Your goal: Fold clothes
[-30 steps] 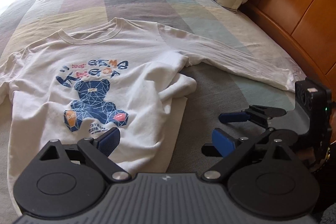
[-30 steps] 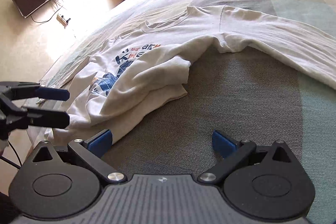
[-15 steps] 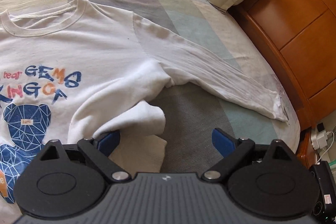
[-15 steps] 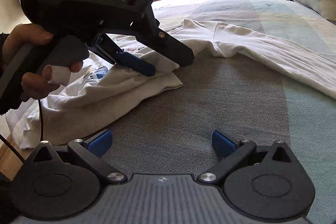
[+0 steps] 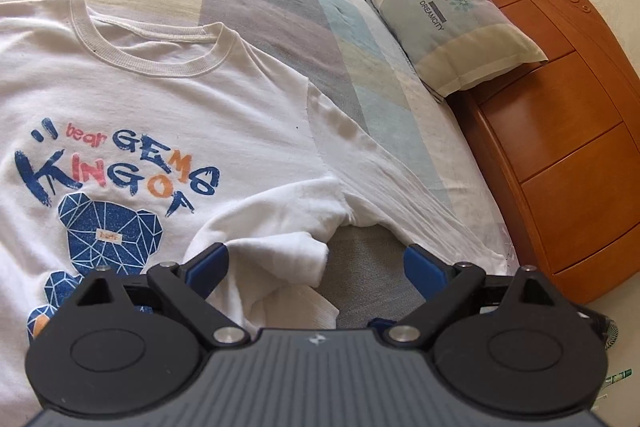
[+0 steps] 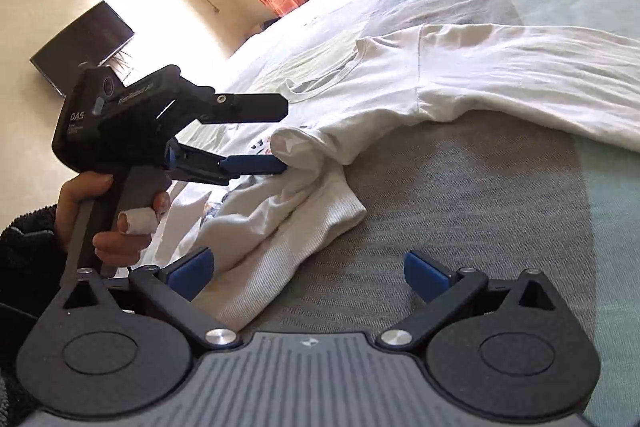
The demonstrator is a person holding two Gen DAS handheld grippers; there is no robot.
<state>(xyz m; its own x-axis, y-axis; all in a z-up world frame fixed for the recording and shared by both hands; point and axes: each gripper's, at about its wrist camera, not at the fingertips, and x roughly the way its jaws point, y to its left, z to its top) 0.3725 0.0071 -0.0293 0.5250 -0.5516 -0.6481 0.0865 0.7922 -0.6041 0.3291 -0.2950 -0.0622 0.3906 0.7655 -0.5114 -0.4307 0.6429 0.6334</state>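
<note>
With both grippers released, the left gripper (image 6: 280,135) is poised beside the sweatshirt's (image 5: 168,115) rumpled hem; folding is barely begun.

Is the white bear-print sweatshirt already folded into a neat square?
No, the white bear-print sweatshirt lies spread on the bed, one sleeve stretched out sideways.

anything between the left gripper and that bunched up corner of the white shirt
Nothing visible. The left gripper is open, its fingers pointing straight at the bunched fold of the white sweatshirt, with only air between. The right gripper hangs open over the bedspread, off to the side.
</note>
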